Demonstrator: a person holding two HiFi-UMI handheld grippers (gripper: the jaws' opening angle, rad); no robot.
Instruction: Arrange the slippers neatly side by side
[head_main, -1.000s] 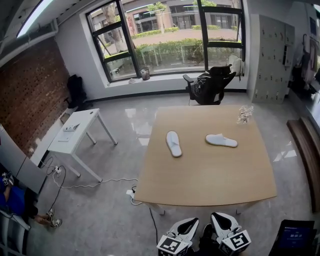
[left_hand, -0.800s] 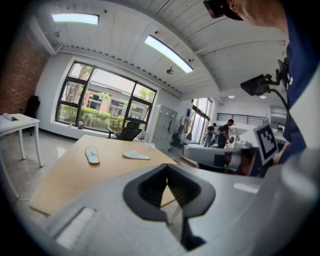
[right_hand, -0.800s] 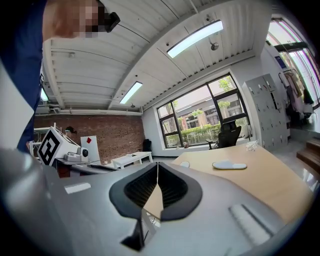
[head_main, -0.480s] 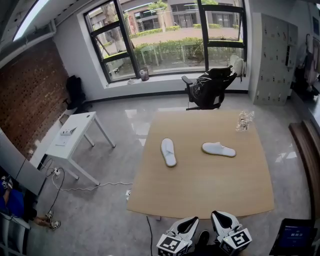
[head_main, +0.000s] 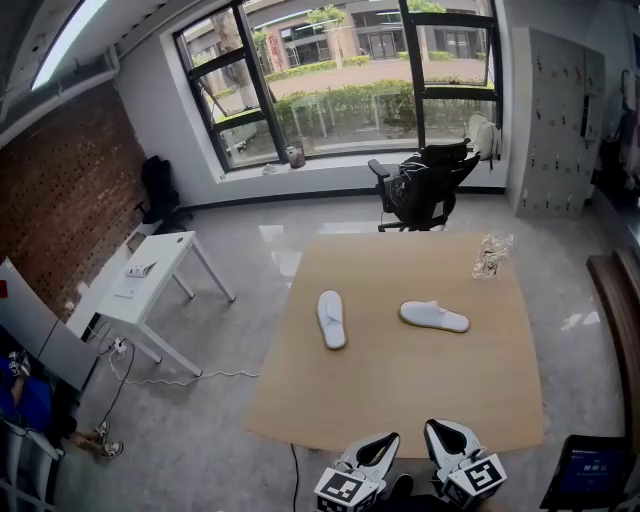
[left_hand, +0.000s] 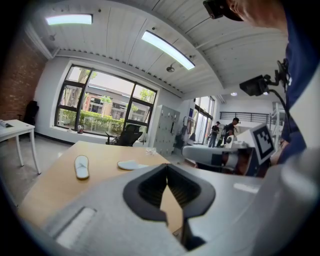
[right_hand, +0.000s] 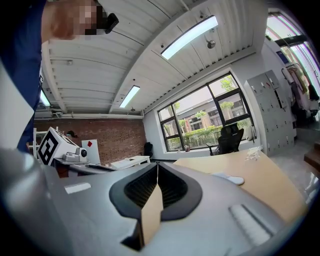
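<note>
Both grippers are shut and empty. My left gripper (head_main: 388, 443) has its jaws pressed together with nothing between them, and my right gripper (head_main: 437, 432) is the same. Both are held low and side by side at the near edge of the head view, not yet over the table.

What changed: over the last second the large light wooden table (head_main: 400, 400) has come closer in the head view, and its near edge now sits just ahead of my gripper tips. I've been walking up to it with both hands carried along. Nothing on the table has shifted.

Task things: two flat white slippers lie around the middle of the table. The left white slipper (head_main: 331, 319) lies lengthwise, pointing away from me. The right white slipper (head_main: 434, 316) lies crosswise, about a quarter turn off the first. They are well apart, not parallel, and neither is touched. A crumpled clear plastic wrapper (head_main: 491, 254) sits near the far right corner, apart from both.

Meaning: this is approach only, and arranging hasn't started. The slippers are probably still out of reach. Next I'd open the jaws, then most likely turn the right white slipper and bring it beside the left one. They look thin and soft, so they may flop when lifted.
</note>
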